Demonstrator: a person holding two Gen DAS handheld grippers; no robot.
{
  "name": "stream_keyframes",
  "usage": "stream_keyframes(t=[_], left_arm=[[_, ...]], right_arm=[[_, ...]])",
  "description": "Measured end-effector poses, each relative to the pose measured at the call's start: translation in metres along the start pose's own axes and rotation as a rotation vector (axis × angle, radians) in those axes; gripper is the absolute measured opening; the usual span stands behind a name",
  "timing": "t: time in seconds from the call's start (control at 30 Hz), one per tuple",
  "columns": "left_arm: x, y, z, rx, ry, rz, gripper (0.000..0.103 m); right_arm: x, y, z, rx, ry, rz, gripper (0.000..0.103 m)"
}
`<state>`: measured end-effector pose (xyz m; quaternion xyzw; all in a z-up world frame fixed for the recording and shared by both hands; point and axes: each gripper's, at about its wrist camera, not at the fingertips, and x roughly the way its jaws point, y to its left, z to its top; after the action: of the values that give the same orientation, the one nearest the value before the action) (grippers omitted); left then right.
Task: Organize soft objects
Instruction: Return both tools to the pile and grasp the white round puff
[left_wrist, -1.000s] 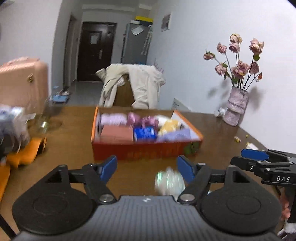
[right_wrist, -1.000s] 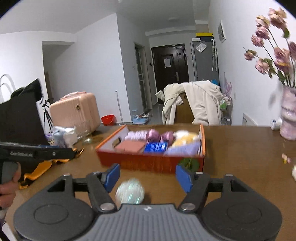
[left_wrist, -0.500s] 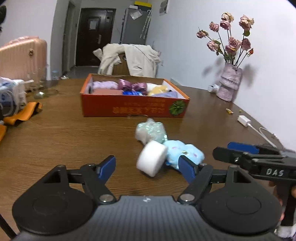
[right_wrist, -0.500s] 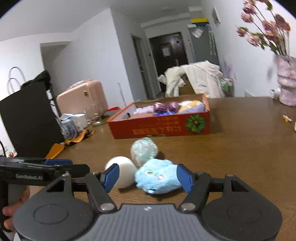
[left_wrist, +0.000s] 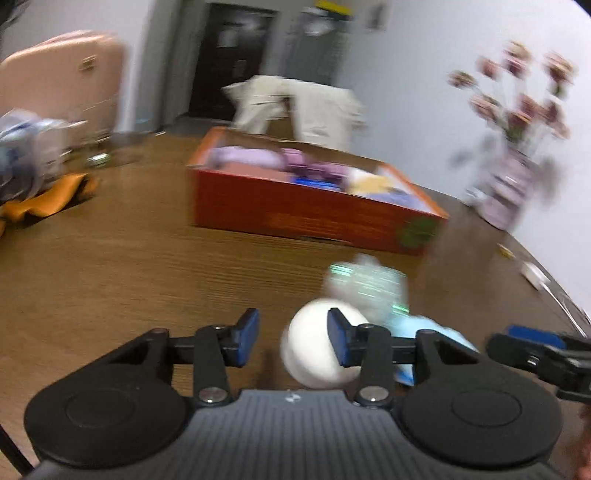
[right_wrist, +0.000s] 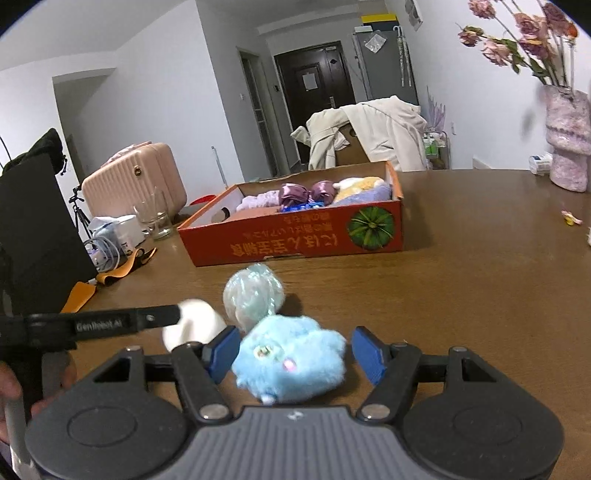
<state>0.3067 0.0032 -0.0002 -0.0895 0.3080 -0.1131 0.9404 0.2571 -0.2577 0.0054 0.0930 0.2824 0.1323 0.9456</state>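
Even indoor light; left view motion-blurred, fisheye edges bent.

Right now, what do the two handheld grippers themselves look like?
Both the left gripper and the right gripper have black linkage arms, blue finger pads, round black housings and a ribbed grey body. The left one carries white "GenRobot.AI" lettering; no sleeves or cables are visible.

White walls (right_wrist: 155, 110), dark door (right_wrist: 314, 81) down hallway, brown wooden table (right_wrist: 480, 295), pink suitcase (right_wrist: 136, 181).
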Motion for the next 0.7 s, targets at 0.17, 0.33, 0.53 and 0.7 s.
stream_keyframes(t=[0.17, 0.33, 0.53, 0.7], left_arm=[[-0.004, 0.019, 0.002, -0.048, 0.002, -0.089, 0.072], [0.009, -0.001, 0.000, 0.096, -0.005, -0.105, 0.078], [0.034, -0.007, 0.002, 0.153, 0.041, -0.123, 0.077], [0.048, -0.006, 0.003, 0.158, 0.056, -0.147, 0.057]], right_arm=[[0.037, 0.016, 0.012, -0.027, 0.022, 0.044, 0.066], [0.071, 0.021, 0.027, -0.022, 0.037, 0.033, 0.061], [0.099, 0.018, 0.037, 0.007, 0.068, 0.062, 0.061], [0.121, 0.017, 0.035, 0.034, 0.104, 0.110, 0.039]])
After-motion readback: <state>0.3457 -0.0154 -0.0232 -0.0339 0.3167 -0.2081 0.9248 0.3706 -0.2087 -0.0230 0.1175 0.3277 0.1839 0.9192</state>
